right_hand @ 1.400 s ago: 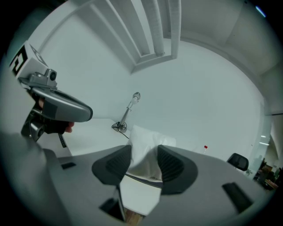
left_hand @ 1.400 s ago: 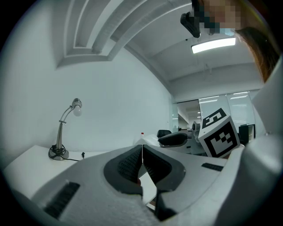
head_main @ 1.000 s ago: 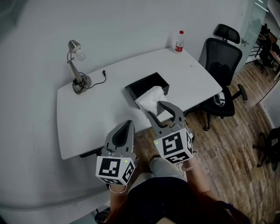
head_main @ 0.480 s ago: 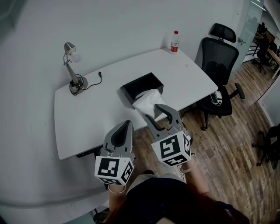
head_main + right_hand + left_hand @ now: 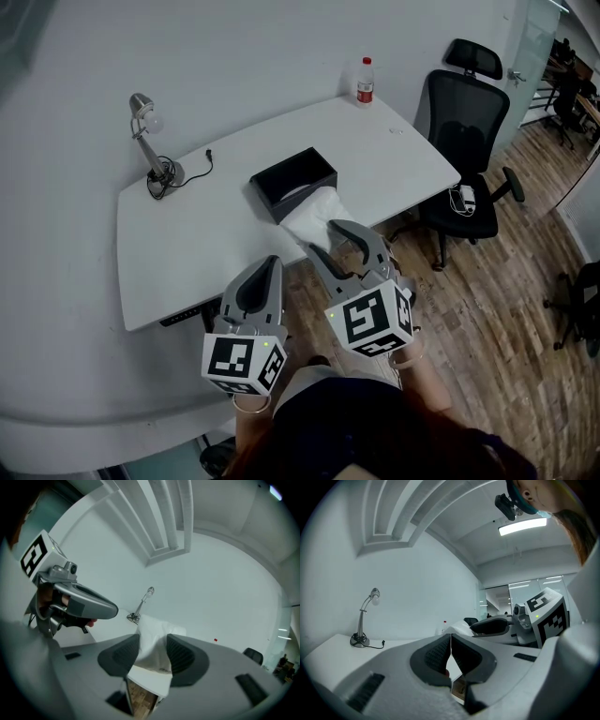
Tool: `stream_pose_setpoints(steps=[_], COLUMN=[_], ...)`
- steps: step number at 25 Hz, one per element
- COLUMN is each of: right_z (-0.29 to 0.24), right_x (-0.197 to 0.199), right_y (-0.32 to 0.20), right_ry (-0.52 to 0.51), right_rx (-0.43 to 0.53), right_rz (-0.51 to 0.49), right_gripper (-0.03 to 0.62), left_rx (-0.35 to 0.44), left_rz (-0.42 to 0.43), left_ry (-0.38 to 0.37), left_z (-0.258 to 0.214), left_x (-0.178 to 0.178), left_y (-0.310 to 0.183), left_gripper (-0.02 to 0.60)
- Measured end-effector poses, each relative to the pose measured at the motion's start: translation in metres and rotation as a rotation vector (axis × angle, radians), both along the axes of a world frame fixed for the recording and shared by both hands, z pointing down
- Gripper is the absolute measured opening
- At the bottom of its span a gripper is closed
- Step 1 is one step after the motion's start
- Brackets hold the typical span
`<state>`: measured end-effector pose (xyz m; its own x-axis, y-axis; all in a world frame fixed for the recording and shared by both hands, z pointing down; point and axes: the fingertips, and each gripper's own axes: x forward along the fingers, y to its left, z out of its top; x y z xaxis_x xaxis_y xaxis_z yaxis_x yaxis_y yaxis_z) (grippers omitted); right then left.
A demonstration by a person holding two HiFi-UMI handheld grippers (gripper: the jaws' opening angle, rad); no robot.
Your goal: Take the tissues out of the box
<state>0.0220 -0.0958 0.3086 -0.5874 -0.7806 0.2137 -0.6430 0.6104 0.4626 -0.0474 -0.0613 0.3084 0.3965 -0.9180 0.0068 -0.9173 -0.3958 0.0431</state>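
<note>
Nearest are the two grey plastic claws, each with a cube of black-and-white square markers at its back. The left claw (image 5: 271, 265) has its two ribbed dark pads pressed together with nothing between them, and it hovers just off the counter's near edge. To its right, the right claw (image 5: 321, 236) pinches one soft, crumpled white bunch of tissues (image 5: 305, 214). In the right gripper view the tissues (image 5: 152, 639) fill the gap between the two ribbed pads.

The bunch runs from the claw back across the near edge of the counter (image 5: 206, 244) to the box (image 5: 292, 178). The counter is a smooth white slab with rounded corners. The single box is black, rectangular and open at the top, and it sits about midway along the counter, nearer the near edge.

At the far left corner stands one metal lamp (image 5: 150, 141) with a bent neck and round base, and a thin black cable (image 5: 199, 167) trails from it. One clear bottle (image 5: 364, 82) with a red cap and label stands at the far right corner. Beside the right end stands one black chair (image 5: 464, 103) on a wood-plank floor (image 5: 497, 309).
</note>
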Motion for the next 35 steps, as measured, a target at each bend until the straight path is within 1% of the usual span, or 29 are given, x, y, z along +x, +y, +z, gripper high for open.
stream_pose_setpoints(steps=[6,16,22,35], right_z=[0.005,-0.002,-0.006,-0.011], right_x=[0.02,0.051,0.062,0.084], right_y=[0.019,0.05,0.069,0.101], right_ry=[-0.01,-0.028,-0.045,-0.077], right_rx=[-0.019,-0.016,-0.014,-0.008], right_rz=[-0.024,-0.056,-0.082,-0.103], right_gripper=[0.198,0.198,0.196,0.196], left_rx=[-0.007,-0.01,-0.014,-0.02], left_rz=[-0.018,-0.058,-0.075,-0.105], left_ry=[-0.012,-0.024,-0.031,-0.045], left_z=[0.0,-0.004,-0.005,-0.004], left_x=[0.02,0.048,0.061,0.081], left_y=[0.017,0.048,0.066,0.097], left_gripper=[0.026,0.026,0.026,0.026])
